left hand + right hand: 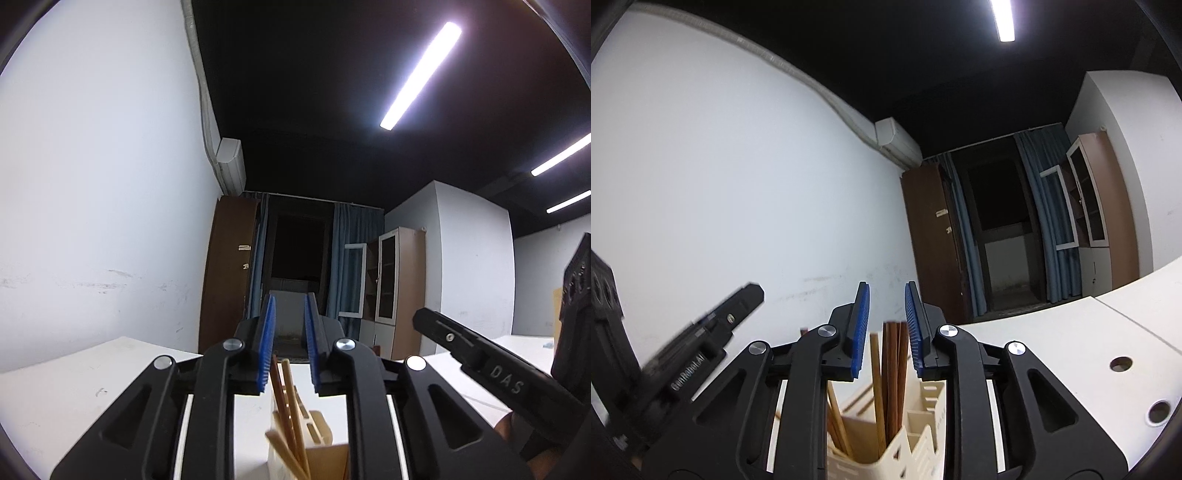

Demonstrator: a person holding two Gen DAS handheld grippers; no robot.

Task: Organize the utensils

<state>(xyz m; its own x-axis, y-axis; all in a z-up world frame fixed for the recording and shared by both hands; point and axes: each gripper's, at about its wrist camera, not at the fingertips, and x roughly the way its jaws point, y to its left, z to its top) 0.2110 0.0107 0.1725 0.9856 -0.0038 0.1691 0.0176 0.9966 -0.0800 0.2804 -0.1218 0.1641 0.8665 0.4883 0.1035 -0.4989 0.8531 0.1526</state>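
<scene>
From the left wrist, the left gripper (289, 306) hangs parted and empty above the cream utensil holder (317, 443) on the white surface (74, 387), wooden chopsticks (286, 402) poking up.

From the right wrist, the right gripper (886, 295) is likewise apart, gripping nothing, over the chopsticks (892, 373) in the holder (916, 443).

A bunch of wooden chopsticks (892, 380), some dark brown and some lighter, stand leaning in a cream slotted utensil holder (916, 443) on the white tabletop (1052, 343).
</scene>
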